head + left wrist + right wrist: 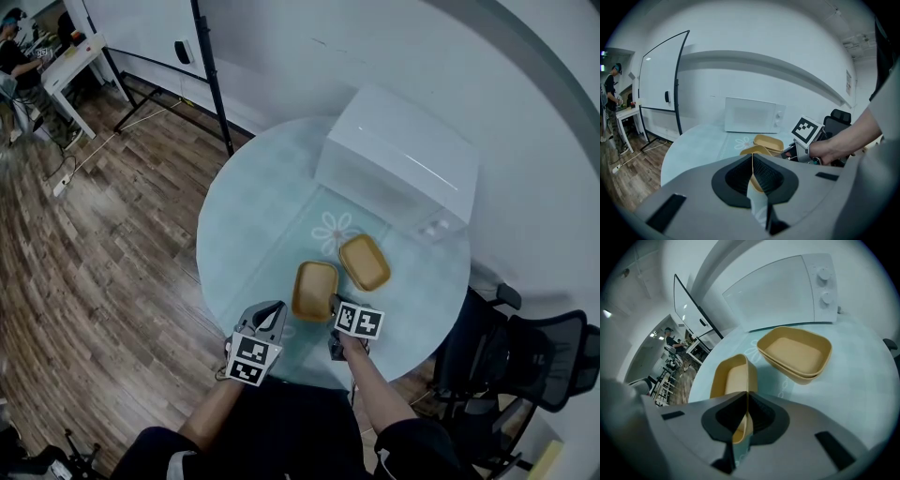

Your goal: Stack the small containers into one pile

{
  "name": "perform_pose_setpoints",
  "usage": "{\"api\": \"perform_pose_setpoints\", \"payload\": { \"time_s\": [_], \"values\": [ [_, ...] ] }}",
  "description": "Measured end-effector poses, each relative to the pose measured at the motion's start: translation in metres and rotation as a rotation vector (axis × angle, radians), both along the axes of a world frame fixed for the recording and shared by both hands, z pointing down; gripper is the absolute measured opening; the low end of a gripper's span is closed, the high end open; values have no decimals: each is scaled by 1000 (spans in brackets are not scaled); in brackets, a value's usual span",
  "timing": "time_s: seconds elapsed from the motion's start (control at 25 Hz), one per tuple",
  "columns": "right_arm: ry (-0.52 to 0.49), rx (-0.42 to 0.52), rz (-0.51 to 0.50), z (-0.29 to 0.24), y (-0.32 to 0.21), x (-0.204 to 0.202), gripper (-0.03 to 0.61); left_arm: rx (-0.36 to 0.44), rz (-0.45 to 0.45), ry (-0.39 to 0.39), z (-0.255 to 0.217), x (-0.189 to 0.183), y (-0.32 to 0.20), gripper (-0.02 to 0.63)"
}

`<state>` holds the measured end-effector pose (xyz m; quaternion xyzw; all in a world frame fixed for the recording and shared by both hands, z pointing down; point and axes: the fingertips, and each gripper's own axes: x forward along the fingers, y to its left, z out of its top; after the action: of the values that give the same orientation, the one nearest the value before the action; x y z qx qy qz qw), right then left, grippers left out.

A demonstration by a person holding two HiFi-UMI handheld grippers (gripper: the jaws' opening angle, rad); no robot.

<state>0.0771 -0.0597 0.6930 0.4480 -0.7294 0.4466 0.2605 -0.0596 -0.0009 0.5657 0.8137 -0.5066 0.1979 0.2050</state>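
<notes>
Jaws of the right gripper (747, 399) pinch the rim of a shallow tan plastic rectangular container (727, 380) on the round pale glass table (246, 234), just beside an apparently nested tan pair (797, 351) it must yet join, while the left gripper (752, 161) is closed on nothing.

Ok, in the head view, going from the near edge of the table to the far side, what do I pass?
left gripper → near tub → far tub → microwave
</notes>
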Motion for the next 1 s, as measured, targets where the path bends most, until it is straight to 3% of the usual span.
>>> {"api": "perform_pose_setpoints", "payload": {
  "time_s": [0.52,1.0],
  "values": [
    [-58,47,-98,-59,-31,42,32,-2,22,6,1,18,-10,16],
    [-33,-38,-332,-81,-72,94,32,-16,45,-1,4,45,-18,15]
  ]
}}
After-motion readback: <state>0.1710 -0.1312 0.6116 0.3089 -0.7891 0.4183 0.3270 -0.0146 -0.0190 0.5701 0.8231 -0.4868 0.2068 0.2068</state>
